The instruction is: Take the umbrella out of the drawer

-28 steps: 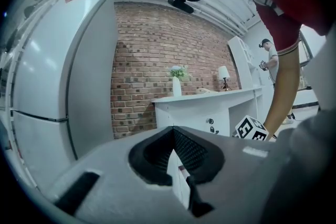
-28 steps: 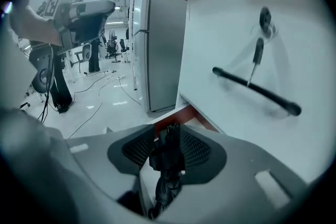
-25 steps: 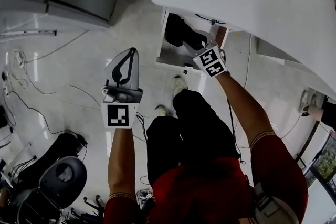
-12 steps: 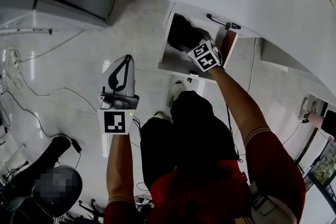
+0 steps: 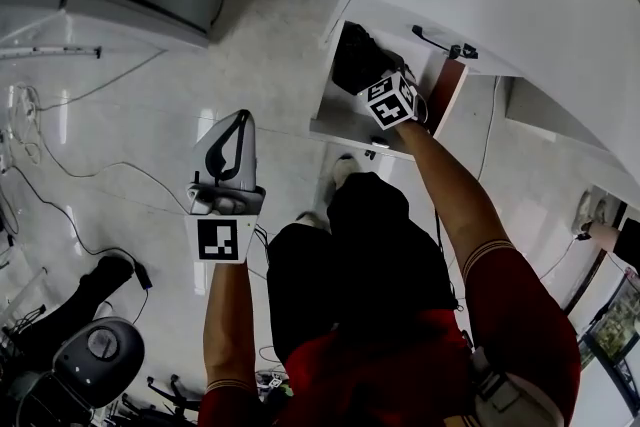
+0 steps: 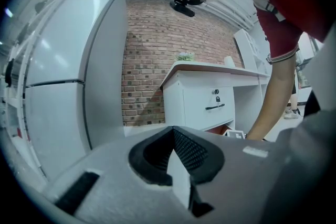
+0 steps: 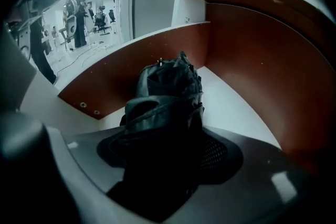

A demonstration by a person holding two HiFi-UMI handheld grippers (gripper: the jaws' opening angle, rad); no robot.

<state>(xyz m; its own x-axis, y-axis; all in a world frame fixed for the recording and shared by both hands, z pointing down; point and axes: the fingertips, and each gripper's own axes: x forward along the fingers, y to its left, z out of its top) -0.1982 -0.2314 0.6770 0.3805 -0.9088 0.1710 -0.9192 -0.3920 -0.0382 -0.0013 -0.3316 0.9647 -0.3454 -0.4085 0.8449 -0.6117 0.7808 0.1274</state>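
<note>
Right gripper [image 5: 372, 81] gapes wide around the umbrella [image 7: 169, 86] in drawer [image 7: 241, 65].

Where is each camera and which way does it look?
Head view: on the person's head, facing steeply down at the open drawer; arms, legs, left gripper, right gripper show.
Left gripper view: rides that gripper, facing level at the white desk; its jaws, right arm show.
Right gripper view: faces down into the drawer at the umbrella between its jaws.
Head and right gripper views share the umbrella.
</note>
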